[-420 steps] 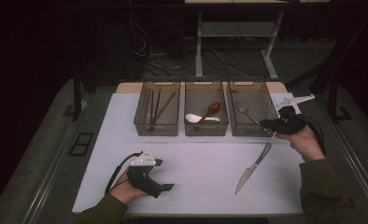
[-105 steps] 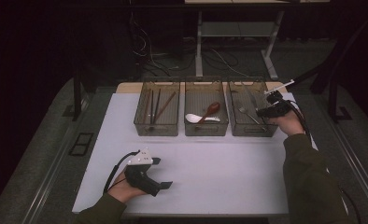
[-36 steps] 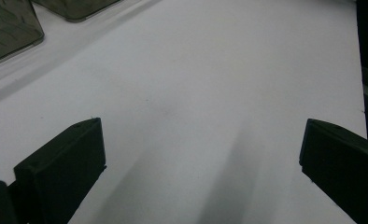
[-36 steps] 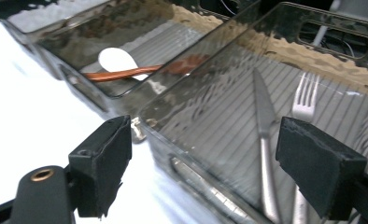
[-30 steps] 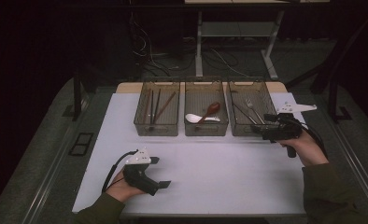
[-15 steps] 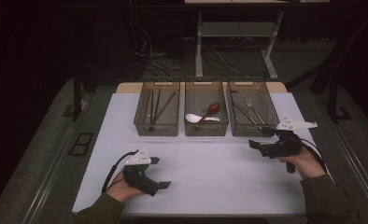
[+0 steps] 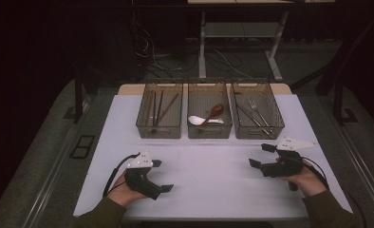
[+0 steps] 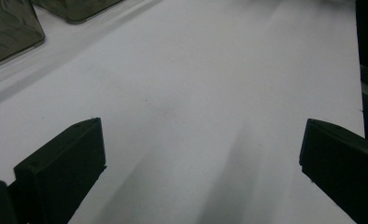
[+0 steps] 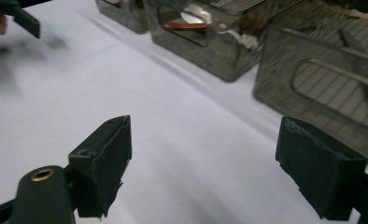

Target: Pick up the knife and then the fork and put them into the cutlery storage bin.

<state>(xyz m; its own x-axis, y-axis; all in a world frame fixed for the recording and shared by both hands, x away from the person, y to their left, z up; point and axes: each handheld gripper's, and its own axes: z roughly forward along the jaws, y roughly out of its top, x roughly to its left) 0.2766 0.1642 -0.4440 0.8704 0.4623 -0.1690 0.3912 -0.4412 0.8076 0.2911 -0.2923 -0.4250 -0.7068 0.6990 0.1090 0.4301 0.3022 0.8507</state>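
Three smoky clear bins stand in a row at the far side of the white table (image 7: 209,164). The left bin (image 7: 158,130) holds chopsticks (image 7: 157,105), the middle bin (image 7: 209,132) a red spoon (image 7: 213,112) and a white spoon (image 7: 197,120), the right bin (image 7: 259,132) a fork (image 7: 255,107) and a knife. My left gripper (image 7: 162,176) rests at the near left, open and empty (image 8: 203,128). My right gripper (image 7: 261,155) hovers at the near right, in front of the right bin, open with nothing between its fingers (image 9: 205,123).
Bare white tabletop lies between the two grippers and in front of the bins. In the right gripper view the middle bin (image 9: 196,51) and right bin (image 9: 322,88) stand close ahead. Dark floor, cables and a desk frame (image 7: 237,33) lie beyond the table.
My right gripper has drawn back from the right bin toward the near edge and sunk lower. The knife that once lay on the table is now in that bin. The left gripper has stayed put.
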